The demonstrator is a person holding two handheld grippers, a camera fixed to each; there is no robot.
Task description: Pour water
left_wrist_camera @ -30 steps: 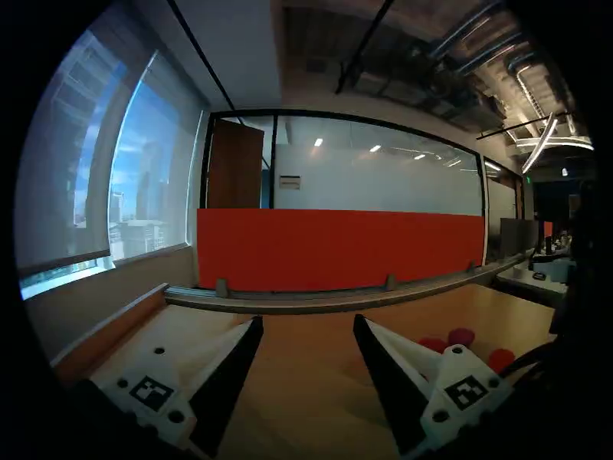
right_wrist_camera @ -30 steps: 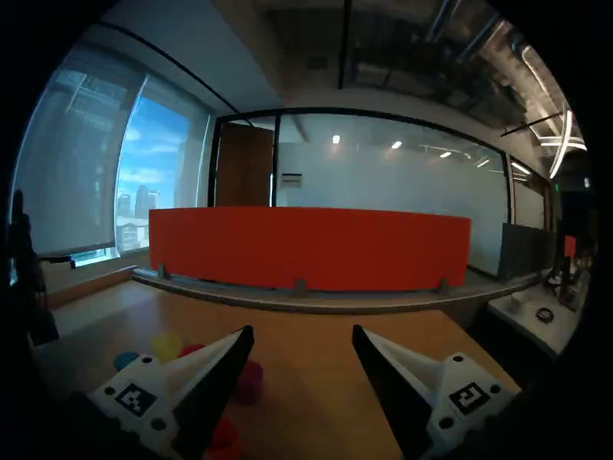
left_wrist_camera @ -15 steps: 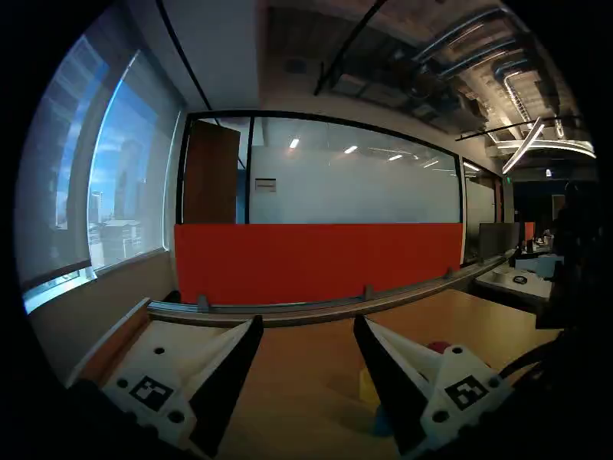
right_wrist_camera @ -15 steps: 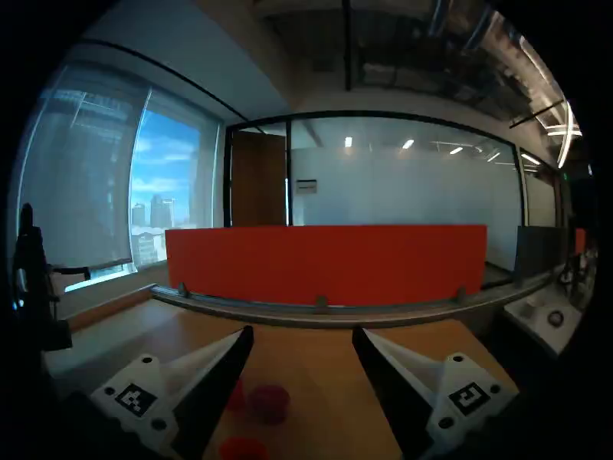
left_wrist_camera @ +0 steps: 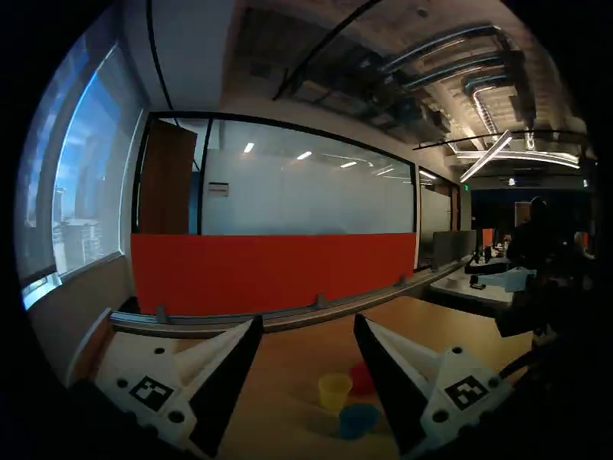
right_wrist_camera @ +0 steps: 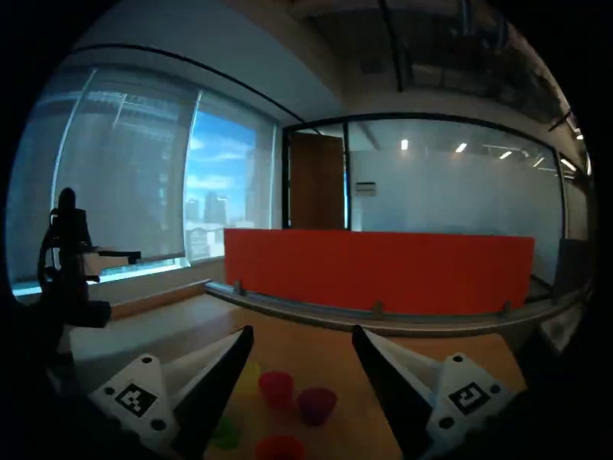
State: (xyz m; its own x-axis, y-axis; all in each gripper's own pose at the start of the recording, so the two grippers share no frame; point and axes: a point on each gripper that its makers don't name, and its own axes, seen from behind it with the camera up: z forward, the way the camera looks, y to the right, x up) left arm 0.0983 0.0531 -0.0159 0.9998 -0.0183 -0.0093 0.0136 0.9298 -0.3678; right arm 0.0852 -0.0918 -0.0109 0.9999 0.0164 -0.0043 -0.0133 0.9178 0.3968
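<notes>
In the left gripper view my left gripper [left_wrist_camera: 306,337] is open, held over a wooden table [left_wrist_camera: 295,368], nothing between its fingers. Between them, farther on, stand a yellow cup [left_wrist_camera: 334,390], a red cup [left_wrist_camera: 362,378] behind it and a blue cup [left_wrist_camera: 358,419] nearest. In the right gripper view my right gripper [right_wrist_camera: 303,345] is open and empty above the same table [right_wrist_camera: 322,356]. Ahead of it sit a red cup [right_wrist_camera: 276,388], a magenta cup [right_wrist_camera: 316,405], another red cup [right_wrist_camera: 280,448] at the bottom, a yellow cup [right_wrist_camera: 247,378] and a green cup [right_wrist_camera: 224,434] beside the left finger.
An orange divider panel [left_wrist_camera: 268,272] on a metal rail [left_wrist_camera: 306,316] closes the table's far edge. Large windows [right_wrist_camera: 138,199] lie to the left. The other gripper's dark frame [right_wrist_camera: 65,268] rises at the left of the right gripper view. More desks [left_wrist_camera: 475,280] stand to the right.
Both views have swung: the left gripper turned right, bringing yellow, red and blue cups between its fingers; the right gripper turned left, so several cups now sit centred ahead. Both stayed open.
</notes>
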